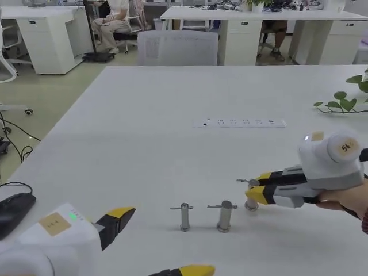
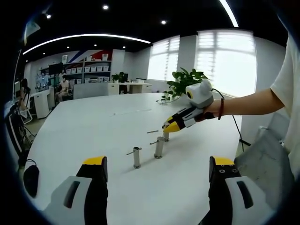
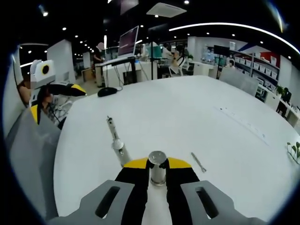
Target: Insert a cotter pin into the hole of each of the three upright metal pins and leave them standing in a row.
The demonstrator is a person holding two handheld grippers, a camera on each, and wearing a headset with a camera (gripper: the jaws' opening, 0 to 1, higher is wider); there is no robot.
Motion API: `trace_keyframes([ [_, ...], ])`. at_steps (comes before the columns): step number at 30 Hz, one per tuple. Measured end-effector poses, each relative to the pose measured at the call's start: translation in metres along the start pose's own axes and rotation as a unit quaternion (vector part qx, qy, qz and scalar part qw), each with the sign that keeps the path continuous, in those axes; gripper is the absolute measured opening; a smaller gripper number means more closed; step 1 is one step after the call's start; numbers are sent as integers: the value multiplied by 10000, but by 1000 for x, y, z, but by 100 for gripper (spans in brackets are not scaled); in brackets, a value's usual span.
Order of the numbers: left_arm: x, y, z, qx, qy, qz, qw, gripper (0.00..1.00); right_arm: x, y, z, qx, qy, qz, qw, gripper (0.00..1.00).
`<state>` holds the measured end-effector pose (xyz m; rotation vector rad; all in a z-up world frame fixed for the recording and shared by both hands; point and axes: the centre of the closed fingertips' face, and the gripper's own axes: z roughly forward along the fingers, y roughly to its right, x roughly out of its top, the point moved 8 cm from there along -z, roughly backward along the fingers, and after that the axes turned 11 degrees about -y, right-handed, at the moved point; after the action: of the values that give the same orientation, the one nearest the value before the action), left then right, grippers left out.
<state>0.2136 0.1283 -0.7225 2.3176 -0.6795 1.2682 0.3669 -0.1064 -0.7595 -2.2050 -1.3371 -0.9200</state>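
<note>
**Yellow jaws shut on the third pin**

Yellow-tipped and black, the right gripper comes in from the right side of the head view, with a hand behind it. Its jaws are clamped narrowly on an upright metal pin. In the right gripper view the pin's round top sits squarely between the two tips. A loose cotter pin lies flat on the white table just beside the held pin, apart from it and not through its hole.

The left gripper is low in the near left corner of the head view. Its jaws are spread wide with nothing between them. In its own view the two yellow tips frame the row of pins from well back.

Two more pins stand upright in line with the held one. The middle pin is nearest to it, and the end pin is further left. Each has a thin cotter pin set crosswise through its top (the wire sticks out to the left in the head view). The three pins stand apart from one another.

Further out, a white power strip lies flat mid-table. Green plant leaves reach in from the right edge. A black mouse with its cable rests at the left edge.
</note>
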Motion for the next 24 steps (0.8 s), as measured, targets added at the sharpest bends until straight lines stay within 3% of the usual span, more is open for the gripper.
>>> trace_keyframes([
  [15, 0, 1, -2, 8, -13, 48, 10000, 88, -7, -18, -11, 354, 82, -205, 9991, 14],
  [24, 0, 4, -4, 6, -1, 64, 10000, 87, -8, -34, -12, 420, 139, -281, 9986, 14],
])
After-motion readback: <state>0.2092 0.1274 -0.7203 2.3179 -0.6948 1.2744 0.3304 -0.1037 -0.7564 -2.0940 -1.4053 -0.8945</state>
